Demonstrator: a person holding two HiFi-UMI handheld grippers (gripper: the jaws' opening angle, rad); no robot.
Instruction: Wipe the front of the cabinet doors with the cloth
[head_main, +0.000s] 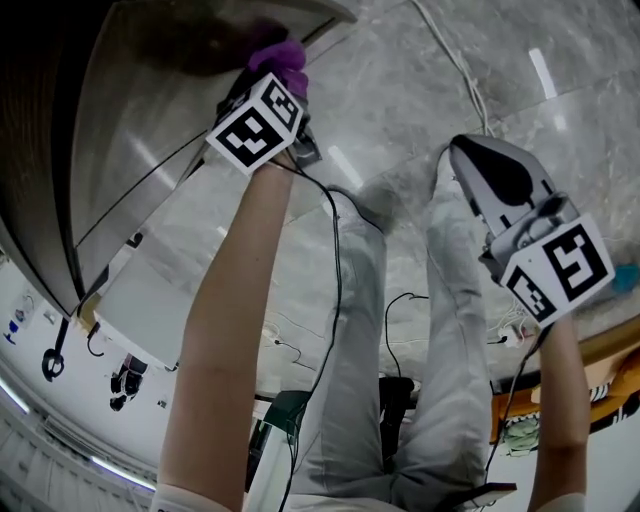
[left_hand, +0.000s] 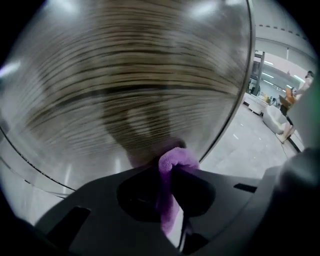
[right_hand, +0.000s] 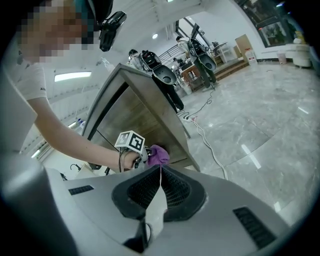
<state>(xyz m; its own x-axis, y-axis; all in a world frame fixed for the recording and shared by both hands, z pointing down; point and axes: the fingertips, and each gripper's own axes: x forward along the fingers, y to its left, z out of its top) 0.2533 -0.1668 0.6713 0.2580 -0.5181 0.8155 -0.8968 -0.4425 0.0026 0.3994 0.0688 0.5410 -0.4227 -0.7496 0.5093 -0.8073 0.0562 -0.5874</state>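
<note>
Up against the door (left_hand: 125, 90), the left claw (left_hand: 170, 172) is pinching the purple cloth (left_hand: 177, 159) tight. The cloth sticks out past the tips and looks pressed on the door's front, low down and near its right edge. The door looks streaky and blurred in the left gripper view, so I think the wiping step is going on right now.

The right claw (right_hand: 160, 175) is pressed together with nothing in it. It hangs well apart from the door, out over the floor (head_main: 420, 90), and has no part in the job.

Next, I think the left claw should slide the cloth across the rest of the door. It needs to push gently so the cloth stays flat and does not slip out. Only a small lump of cloth shows, so each wipe would cover only a little.

A black wire (head_main: 335, 250) runs down from the left claw beside the arm and could catch. The person's legs (head_main: 350, 330) stand close to the cabinet. A white cord (head_main: 450, 60) lies on the floor near its corner, where feet could trip. I cannot tell how much of the door is clean.
</note>
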